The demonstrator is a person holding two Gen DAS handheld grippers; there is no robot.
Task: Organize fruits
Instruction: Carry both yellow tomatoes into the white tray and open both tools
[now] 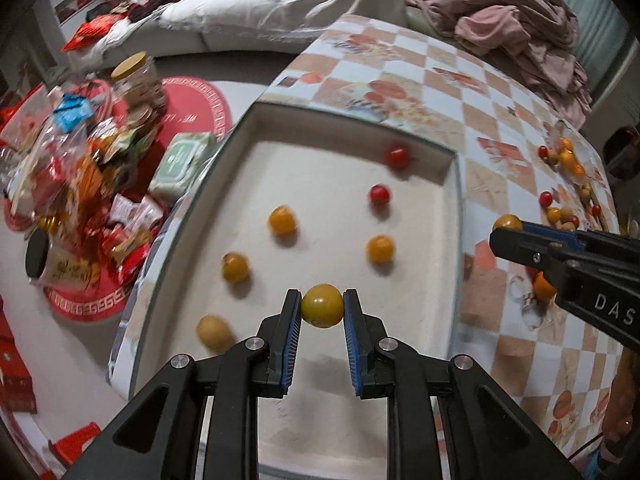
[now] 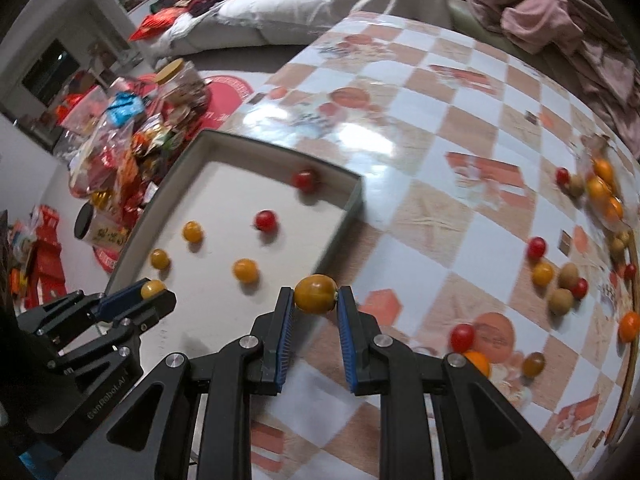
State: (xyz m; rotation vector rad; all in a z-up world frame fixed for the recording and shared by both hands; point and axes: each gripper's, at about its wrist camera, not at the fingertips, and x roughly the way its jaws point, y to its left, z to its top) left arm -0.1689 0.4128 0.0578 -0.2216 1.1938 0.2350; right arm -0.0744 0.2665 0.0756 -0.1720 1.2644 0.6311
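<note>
In the left wrist view my left gripper (image 1: 322,300) is shut on a yellow cherry tomato (image 1: 322,307) above the near part of a white tray (image 1: 344,114). Inside the tray lie two red tomatoes (image 1: 379,194), three yellow ones (image 1: 282,220) and a tan fruit (image 1: 214,332). My right gripper (image 2: 315,294) is shut on an orange-yellow tomato (image 2: 315,295) over the tray's right wall (image 2: 352,208). Each gripper also shows in the other's view: the right gripper (image 1: 505,231) at the right edge, the left gripper (image 2: 154,294) at the lower left. Loose red, yellow and tan fruits (image 2: 560,276) are scattered on the table's right side.
The table carries a glossy orange-and-white checked cloth (image 2: 420,120). Left of it, on the floor, a heap of snack packets (image 1: 88,184) and a yellow-lidded jar (image 1: 136,76) sit on a red mat. A sofa with white bedding (image 1: 260,8) and pink cloth (image 1: 520,20) stands behind.
</note>
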